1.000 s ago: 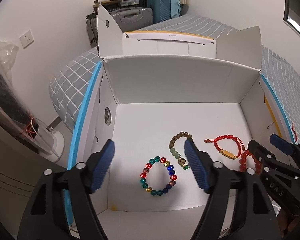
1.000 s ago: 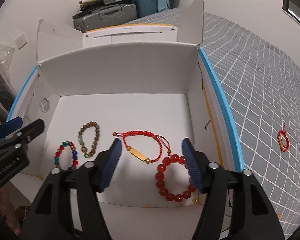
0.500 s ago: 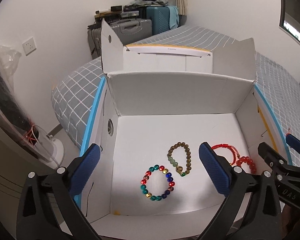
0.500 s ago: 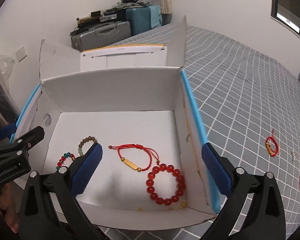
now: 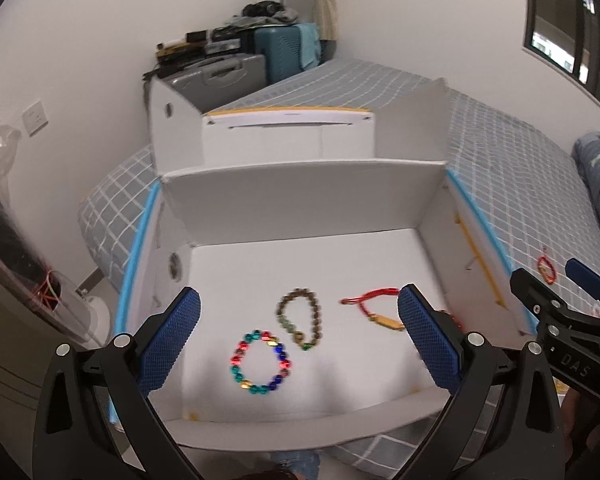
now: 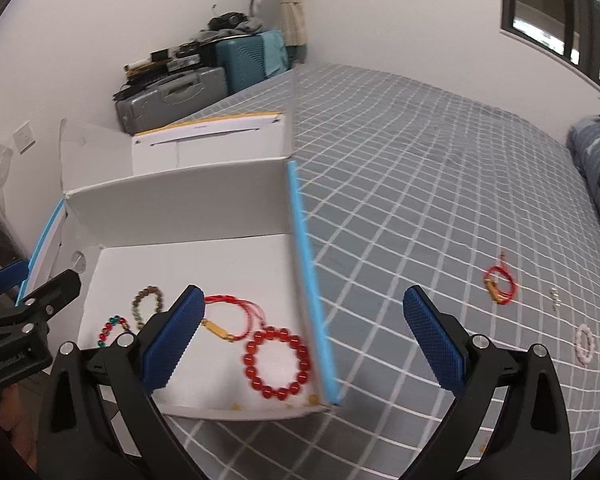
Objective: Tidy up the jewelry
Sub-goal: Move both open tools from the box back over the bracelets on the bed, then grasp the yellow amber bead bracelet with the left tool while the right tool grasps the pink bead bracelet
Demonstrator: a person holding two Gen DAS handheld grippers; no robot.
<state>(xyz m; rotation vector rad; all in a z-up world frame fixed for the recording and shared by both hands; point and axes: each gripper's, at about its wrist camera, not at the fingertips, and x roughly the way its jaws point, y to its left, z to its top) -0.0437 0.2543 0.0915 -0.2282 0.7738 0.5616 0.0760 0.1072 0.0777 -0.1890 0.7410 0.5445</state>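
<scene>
Two tools, both released, nothing gripped. My left tool (image 5: 298, 334) hangs over the white box (image 5: 300, 192) with its blue pads wide; my right tool (image 6: 302, 338) is just as wide and straddles the box's blue-edged right wall.

Inside the box, lower centre of the left view: multicolour bead bracelet (image 5: 260, 361), brown bead bracelet (image 5: 300, 323) just beside it, then the red cord bracelet with gold bar (image 5: 374, 308). Big red bead bracelet (image 6: 278, 364) sits in the box's lower-right corner, near the wall.

Still out on the bed (image 6: 420, 200), right side of the right view: a red cord bracelet (image 6: 499, 290), a pale pink bead bracelet (image 6: 584, 343) below it, and a tiny pale item (image 6: 555, 299) between them. Can't tell what it is, maybe earrings.

Key relation: loose pieces lie to the right of my right tool, well apart from the box, so the right tool is clearly nearer. Loose cord bracelet's long axis runs roughly upper left to lower right, so my guess is I swing right and turn the pads across it.

Motion blur softens the box contents. Left pad of my right tool covers part of the boxed cord bracelet; left view cuts off most of the red beads.
</scene>
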